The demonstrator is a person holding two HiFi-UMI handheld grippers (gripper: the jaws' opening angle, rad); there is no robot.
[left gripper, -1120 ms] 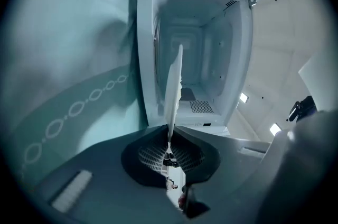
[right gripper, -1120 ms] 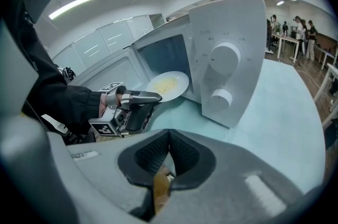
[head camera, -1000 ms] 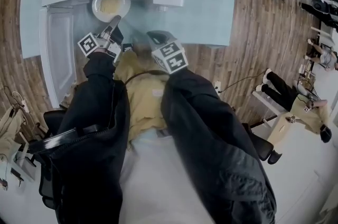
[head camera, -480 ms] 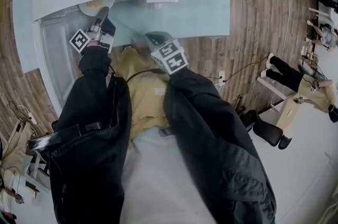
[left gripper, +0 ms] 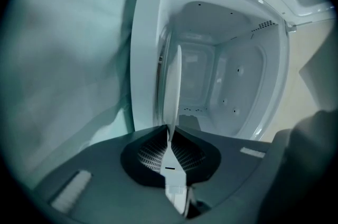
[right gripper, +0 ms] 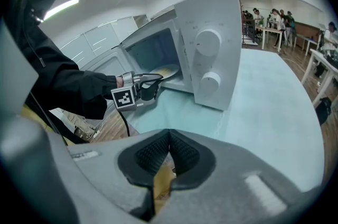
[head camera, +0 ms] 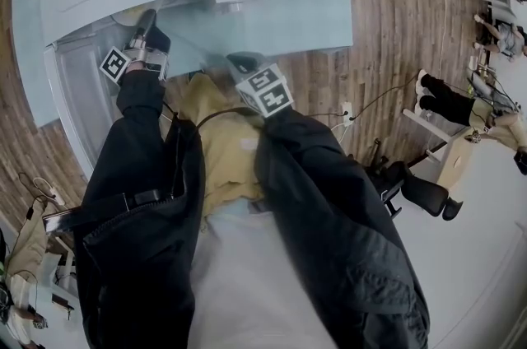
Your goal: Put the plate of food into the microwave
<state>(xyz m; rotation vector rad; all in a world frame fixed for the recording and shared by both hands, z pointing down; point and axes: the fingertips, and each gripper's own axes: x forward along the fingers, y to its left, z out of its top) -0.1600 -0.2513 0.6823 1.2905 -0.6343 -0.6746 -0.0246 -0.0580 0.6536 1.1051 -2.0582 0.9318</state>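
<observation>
Left gripper (left gripper: pixel 170 136): jaws clenched on the rim of the thin white round plate (left gripper: pixel 172 85), which is seen edge-on and runs straight out from the tips. Grip is on one edge only, with the rest of the plate unsupported.

The plate sits in the mouth of the white boxy microwave (left gripper: pixel 237 85), partly inside the cavity and close to one inner face. Can't tell if it touches the cavity floor. In the right gripper view, the pale yellow food (right gripper: pixel 165 71) shows on the plate just inside the opening.

Right gripper (right gripper: pixel 170 150): jaws pressed together, nothing between them, only mustard fabric behind the gap. It hangs near the person's chest, well apart from the microwave and off the pale teal tabletop (right gripper: pixel 274 101).

In the head view, the white microwave door (head camera: pixel 78 92) is swung open on the person's left, with the left black sleeve (head camera: pixel 144 141) reaching in beside it.

Judgement: placement is nearly done; lowering and release are not yet done.

Risks:
- A single-edge pinch means the far side can sag, so food could slide off or the rim could slip out of the pads.
- The plate is close to the frame, so a sideways nudge could clip the opening and jar it.
- Letting go before the plate lies flat on the cavity floor would drop or tip it.
- Pulling back at an angle could drag the plate out with the jaws.
- The sleeve could catch on the open door.
</observation>
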